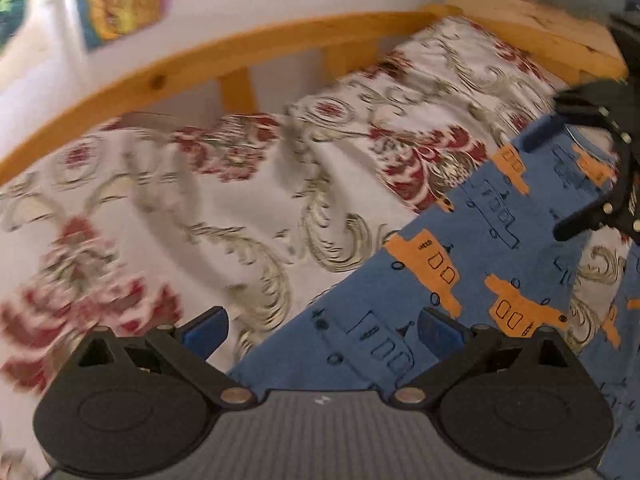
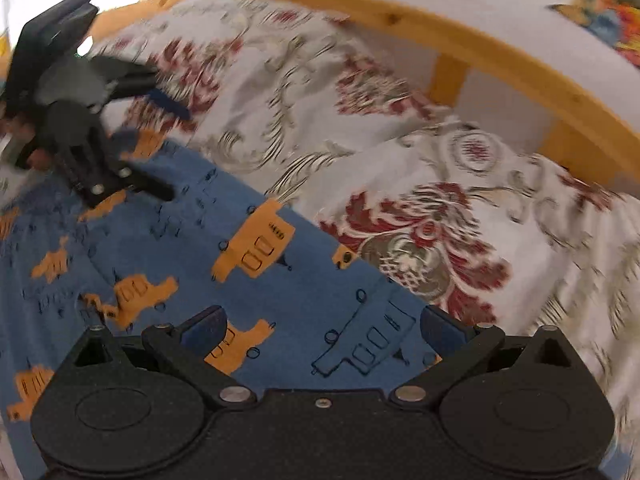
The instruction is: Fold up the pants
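Both my tools — left tool point(image 1: 322, 330) and right tool point(image 2: 322, 328) — hang spread and empty over the blue pants point(image 2: 168, 264) lying flat on the bed point(image 2: 460, 184) near its wooden rail, and I judge a shallow pinch could snag the loose bedspread too.

Pants point(image 2: 168, 264): blue fabric, orange and outlined vehicle print.
Spread flat on the bed, reaching under and ahead of the right jaws; edge runs diagonally between the left jaws.
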A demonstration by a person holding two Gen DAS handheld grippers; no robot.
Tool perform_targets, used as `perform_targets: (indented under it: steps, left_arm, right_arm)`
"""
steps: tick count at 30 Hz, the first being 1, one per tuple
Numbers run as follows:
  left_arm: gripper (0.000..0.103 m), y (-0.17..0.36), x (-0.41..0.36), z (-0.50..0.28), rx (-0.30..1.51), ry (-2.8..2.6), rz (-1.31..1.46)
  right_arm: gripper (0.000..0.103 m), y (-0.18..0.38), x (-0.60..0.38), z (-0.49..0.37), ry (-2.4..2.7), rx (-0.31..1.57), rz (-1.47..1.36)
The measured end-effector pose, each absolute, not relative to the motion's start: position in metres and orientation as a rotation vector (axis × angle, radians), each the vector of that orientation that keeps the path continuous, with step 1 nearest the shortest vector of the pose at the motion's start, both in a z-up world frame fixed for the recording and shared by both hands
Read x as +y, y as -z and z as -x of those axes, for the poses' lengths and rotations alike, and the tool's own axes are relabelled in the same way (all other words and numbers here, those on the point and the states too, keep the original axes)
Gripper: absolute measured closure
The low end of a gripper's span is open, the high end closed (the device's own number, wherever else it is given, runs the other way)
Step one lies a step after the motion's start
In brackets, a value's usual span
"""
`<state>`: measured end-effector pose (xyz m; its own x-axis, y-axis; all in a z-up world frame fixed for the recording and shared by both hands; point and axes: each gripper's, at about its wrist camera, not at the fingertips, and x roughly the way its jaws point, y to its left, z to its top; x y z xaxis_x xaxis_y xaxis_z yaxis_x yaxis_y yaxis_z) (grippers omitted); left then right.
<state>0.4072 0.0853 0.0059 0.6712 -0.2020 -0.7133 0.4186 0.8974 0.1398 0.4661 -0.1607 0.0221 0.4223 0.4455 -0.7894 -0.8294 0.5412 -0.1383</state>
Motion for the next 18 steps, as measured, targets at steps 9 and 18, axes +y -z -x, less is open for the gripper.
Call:
perform_targets:
  steps: [9,18]
  left_arm:
    - [0.01,0.015,0.093,-0.45,0.808,0.439,-0.287]
    - [0.063,0.022,0.095,-0.462,0.878,0.49,-0.285]
  right_arm:
    - [0.013,-0.008,-0.161,-0.518,-0.801,0.899,0.653]
    - [0.044,0.009,-0.164,-0.526,-0.72,0.906,0.731]
